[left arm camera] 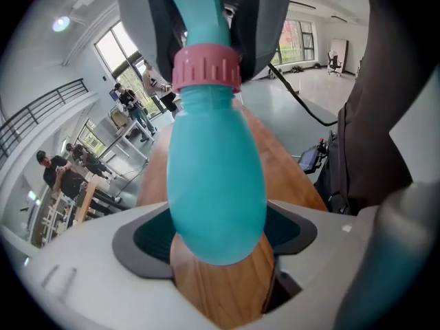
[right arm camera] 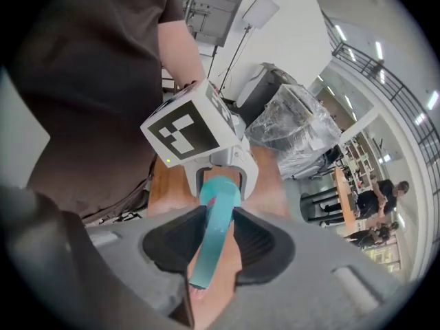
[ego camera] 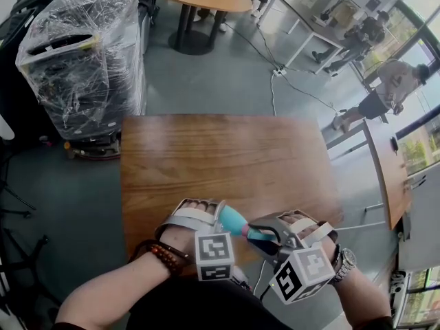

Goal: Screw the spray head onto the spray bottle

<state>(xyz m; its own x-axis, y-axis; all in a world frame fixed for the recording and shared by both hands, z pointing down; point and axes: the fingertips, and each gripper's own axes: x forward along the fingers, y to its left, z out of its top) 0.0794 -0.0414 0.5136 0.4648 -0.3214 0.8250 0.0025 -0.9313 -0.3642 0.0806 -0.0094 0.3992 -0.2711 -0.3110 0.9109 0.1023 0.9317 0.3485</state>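
Left tool [ego camera: 217, 215] is clamping the spray bottle [ego camera: 234, 221] — neck pointing frame-right toward the right tool [ego camera: 269, 239], which is gripping the spray head [right arm camera: 214, 225].

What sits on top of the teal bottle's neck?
A pink collar with the teal spray head above it, in the right gripper. The collar covers the bottle's threads.

One spray bottle [ego camera: 234, 220], one spray head [ego camera: 258, 235], two hand-held grippers [ego camera: 221, 213] [ego camera: 260, 229].
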